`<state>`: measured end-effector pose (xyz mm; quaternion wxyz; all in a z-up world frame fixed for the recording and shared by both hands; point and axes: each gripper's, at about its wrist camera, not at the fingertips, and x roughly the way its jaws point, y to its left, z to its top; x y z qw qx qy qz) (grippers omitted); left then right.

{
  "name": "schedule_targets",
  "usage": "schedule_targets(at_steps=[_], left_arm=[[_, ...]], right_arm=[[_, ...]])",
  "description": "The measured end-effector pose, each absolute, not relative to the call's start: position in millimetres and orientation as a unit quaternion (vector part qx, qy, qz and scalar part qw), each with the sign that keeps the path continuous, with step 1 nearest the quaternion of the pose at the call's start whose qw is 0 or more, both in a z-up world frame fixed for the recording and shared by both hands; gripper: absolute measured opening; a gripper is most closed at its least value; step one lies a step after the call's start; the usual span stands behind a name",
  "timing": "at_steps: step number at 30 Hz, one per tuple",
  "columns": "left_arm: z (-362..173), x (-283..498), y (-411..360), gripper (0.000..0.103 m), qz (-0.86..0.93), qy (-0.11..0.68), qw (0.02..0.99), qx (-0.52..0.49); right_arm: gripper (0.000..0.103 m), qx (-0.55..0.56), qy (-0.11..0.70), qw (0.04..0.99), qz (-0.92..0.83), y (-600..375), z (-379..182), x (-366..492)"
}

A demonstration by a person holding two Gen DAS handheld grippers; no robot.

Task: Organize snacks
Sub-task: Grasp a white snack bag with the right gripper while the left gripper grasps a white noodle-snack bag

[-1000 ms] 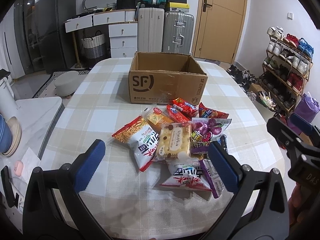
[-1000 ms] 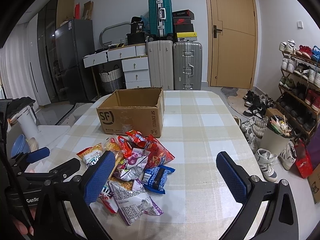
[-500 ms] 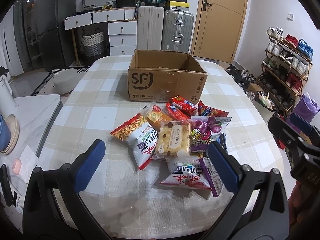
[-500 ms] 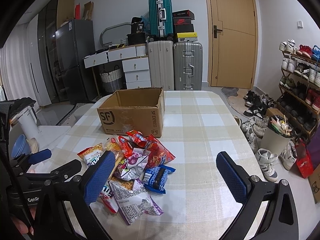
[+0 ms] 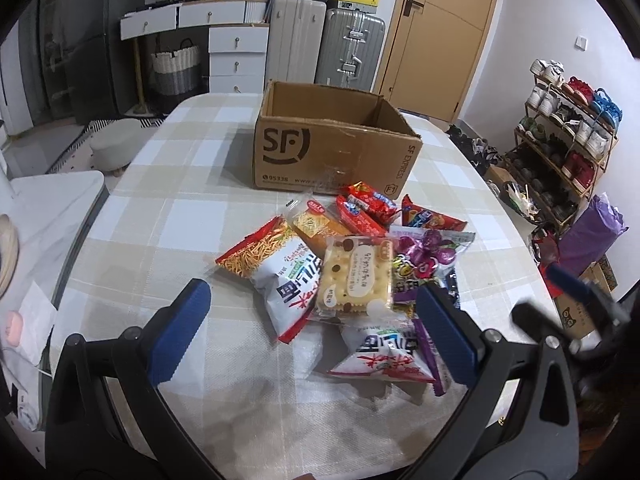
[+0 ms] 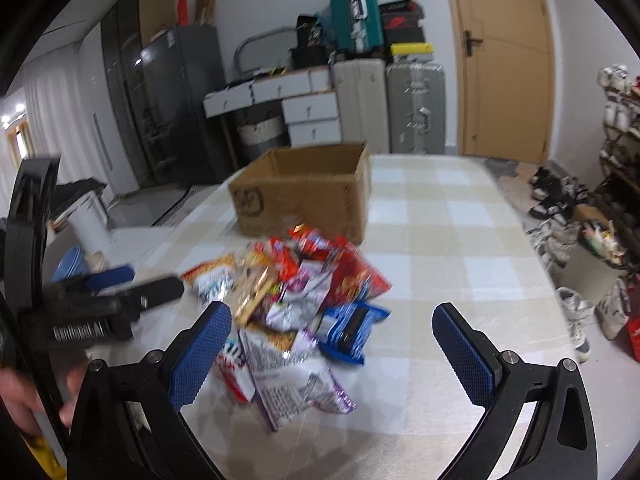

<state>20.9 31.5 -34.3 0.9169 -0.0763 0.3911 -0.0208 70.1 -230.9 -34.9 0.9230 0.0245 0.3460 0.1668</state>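
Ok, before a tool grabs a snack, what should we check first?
1. Left tool open: ok.
2. Right tool open: ok.
3. Both tools empty: ok.
4. Brown cardboard box open on top: ok.
5. Room inside the box: cannot tell, its floor is hidden.
6. Clear-wrapped cracker packet lying free on top of the snack pile: ok.

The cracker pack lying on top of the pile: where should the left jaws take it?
Grip the cracker pack across its two long side edges, coming down from above. It lies flat and topmost, overlapping the noodle-snack bag, so its edges are free. The left gripper is open just short of it.
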Motion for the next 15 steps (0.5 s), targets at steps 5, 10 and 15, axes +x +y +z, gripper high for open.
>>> schedule_targets(at_steps=[5,10,15], left_arm=[[-49,34,40,0.102,-0.024,0.408,0.909,-0.084],[-64,45,38,0.102,-0.054,0.426,0.899,-0.090],[-82,47,34,0.102,-0.097,0.452,0.881,-0.105]], right_arm=[[0.103,0.021,0.382,0.900,0.210,-219,-64,79],[0.102,0.036,0.415,0.878,0.237,-215,-95,91],[0.082,0.070,0.451,0.849,0.266,-214,-122,104]])
